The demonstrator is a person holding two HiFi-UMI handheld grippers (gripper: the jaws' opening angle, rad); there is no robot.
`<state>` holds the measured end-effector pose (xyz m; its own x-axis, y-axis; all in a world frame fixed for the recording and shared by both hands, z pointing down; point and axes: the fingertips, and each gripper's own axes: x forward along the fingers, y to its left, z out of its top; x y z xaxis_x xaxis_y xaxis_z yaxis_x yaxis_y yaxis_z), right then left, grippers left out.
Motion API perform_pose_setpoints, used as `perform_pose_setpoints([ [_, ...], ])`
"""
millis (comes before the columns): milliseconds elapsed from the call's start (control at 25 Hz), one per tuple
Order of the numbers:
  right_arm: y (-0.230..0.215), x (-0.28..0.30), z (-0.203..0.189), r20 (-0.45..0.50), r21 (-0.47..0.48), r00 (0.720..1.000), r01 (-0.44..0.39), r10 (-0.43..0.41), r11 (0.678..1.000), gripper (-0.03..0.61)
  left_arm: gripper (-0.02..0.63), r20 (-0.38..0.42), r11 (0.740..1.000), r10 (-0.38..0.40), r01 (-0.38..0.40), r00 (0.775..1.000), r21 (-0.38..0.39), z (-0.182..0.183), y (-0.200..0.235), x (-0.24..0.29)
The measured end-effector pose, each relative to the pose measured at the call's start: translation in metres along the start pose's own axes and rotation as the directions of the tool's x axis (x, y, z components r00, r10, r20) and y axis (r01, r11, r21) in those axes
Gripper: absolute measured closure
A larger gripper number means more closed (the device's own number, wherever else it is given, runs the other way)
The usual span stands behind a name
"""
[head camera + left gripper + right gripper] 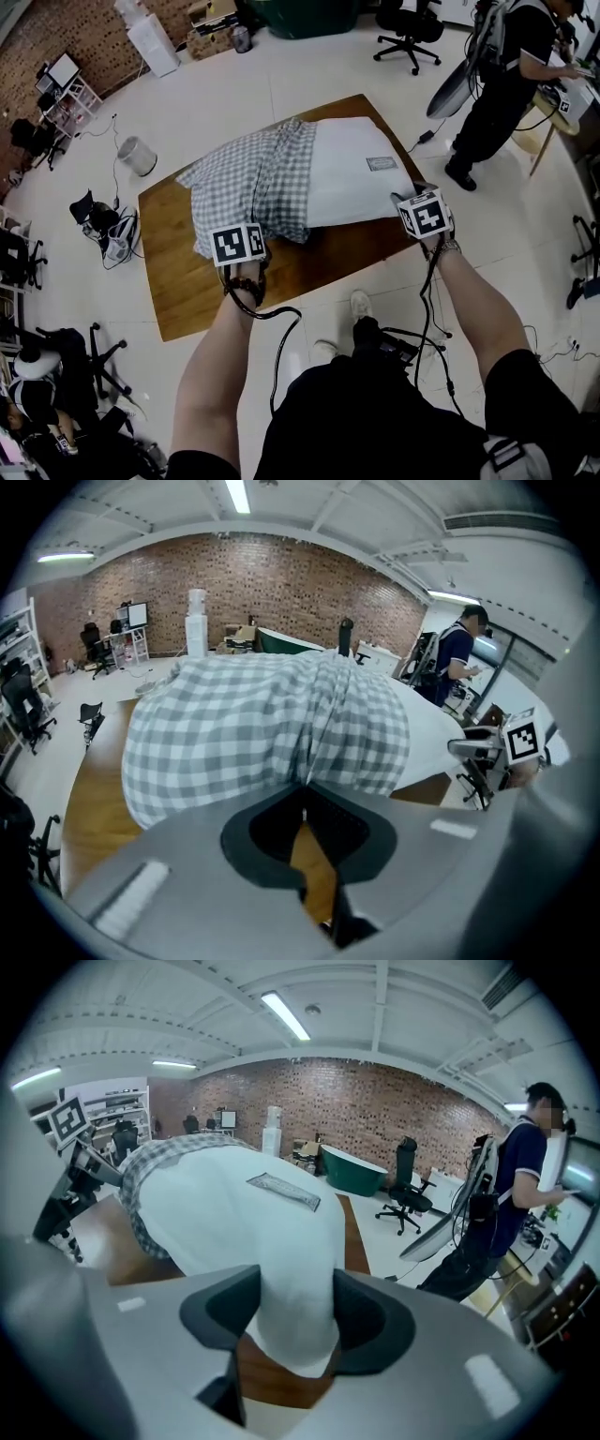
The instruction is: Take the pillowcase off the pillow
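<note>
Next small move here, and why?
Probably close the right tongs on the pillow corner that sits between them, jaws apart, so the pillow stays put. The left tongs already pinch the checked pillowcase, which covers only about half the pillow.

No words or numbers can be read. The pillow (352, 192) has a small label (382, 163) on top, but its print is too tiny to make out. The left cube (238, 244) and the right cube (424, 214) show black and white square patterns, not letters.
</note>
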<state>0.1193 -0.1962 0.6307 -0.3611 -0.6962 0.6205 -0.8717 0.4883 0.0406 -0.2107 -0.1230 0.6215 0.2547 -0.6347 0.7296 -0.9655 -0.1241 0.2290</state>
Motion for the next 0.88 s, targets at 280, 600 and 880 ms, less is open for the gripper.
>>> perform_pose_setpoints([
  [280, 0.03, -0.035, 0.01, 0.039, -0.103, 0.999, 0.028, -0.024, 0.994, 0.322, 0.584, -0.025, 0.979, -0.129, 0.131, 0.991, 0.154, 0.004, -0.045, -0.034],
  [600, 0.078, -0.079, 0.053, 0.117, -0.175, 0.993, 0.03, -0.009, 0.984, 0.321, 0.571, 0.015, 0.957, -0.171, 0.162, 0.985, 0.242, 0.015, -0.055, -0.077],
  [880, 0.078, -0.086, 0.094, 0.128, -0.247, 0.99, -0.02, 0.053, 0.969, 0.321, 0.528, 0.034, 0.929, -0.196, 0.174, 0.98, 0.327, 0.068, -0.081, -0.092],
])
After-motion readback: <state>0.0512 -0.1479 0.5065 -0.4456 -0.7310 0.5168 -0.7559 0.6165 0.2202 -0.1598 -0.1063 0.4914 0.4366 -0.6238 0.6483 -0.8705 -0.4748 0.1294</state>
